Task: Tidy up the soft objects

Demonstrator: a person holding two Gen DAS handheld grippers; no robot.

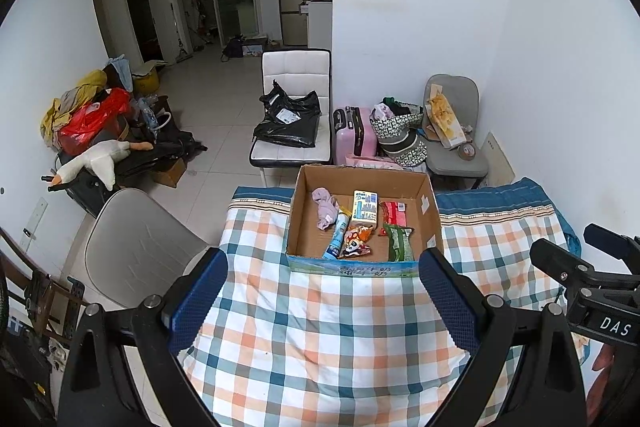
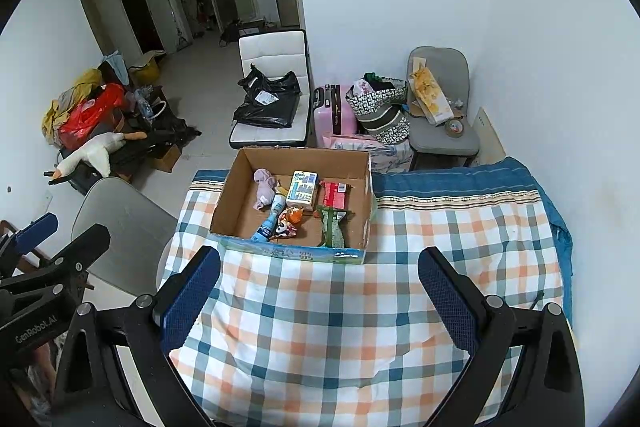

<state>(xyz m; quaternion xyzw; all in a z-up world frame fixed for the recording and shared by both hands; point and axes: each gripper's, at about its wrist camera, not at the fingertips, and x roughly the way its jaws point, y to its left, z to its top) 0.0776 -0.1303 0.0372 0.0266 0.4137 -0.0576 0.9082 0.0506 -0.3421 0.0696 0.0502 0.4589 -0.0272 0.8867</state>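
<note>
An open cardboard box stands on a checked quilt. Inside lie a lilac sock, a tissue pack, a blue tube, an orange cartoon snack bag, a red packet and a green packet. My left gripper is open and empty, above the quilt in front of the box. My right gripper is open and empty, beside it to the right.
A grey chair stands left of the bed. Beyond the box are a white chair with a black bag, a pink suitcase, patterned bags and a grey chair. A clutter pile with a plush goose lies at left.
</note>
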